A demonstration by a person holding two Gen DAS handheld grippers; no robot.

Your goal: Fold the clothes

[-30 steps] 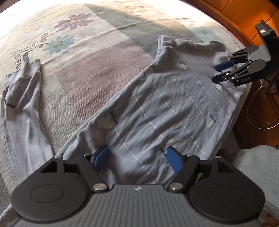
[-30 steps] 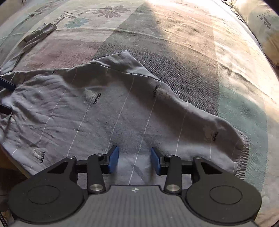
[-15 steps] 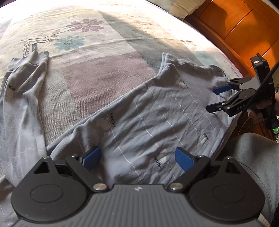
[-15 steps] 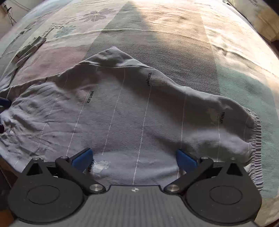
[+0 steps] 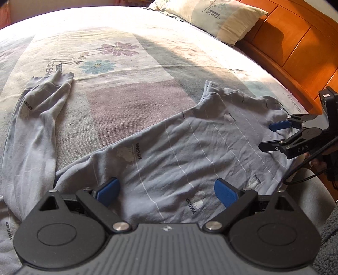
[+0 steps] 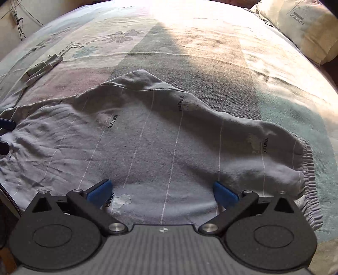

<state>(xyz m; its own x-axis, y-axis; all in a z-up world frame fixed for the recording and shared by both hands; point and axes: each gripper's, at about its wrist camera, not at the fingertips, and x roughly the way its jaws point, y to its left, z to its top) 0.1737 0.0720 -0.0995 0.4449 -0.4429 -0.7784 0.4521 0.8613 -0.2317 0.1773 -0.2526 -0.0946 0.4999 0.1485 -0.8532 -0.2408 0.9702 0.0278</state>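
Grey trousers (image 5: pixel 190 152) are lying spread and wrinkled on the patterned bedsheet (image 5: pixel 135 99), one leg trailing off to the left, the elastic waistband (image 6: pixel 306 169) lying at the right in the right wrist view. The left gripper (image 5: pixel 166 188) is hovering over the cloth, its jaws having just been opening, now released wide with fabric below them, not pinched. The right gripper (image 6: pixel 162 190) is likewise gaping over the trousers. A pillow (image 5: pixel 213 17) is resting against the wooden headboard (image 5: pixel 295 50).
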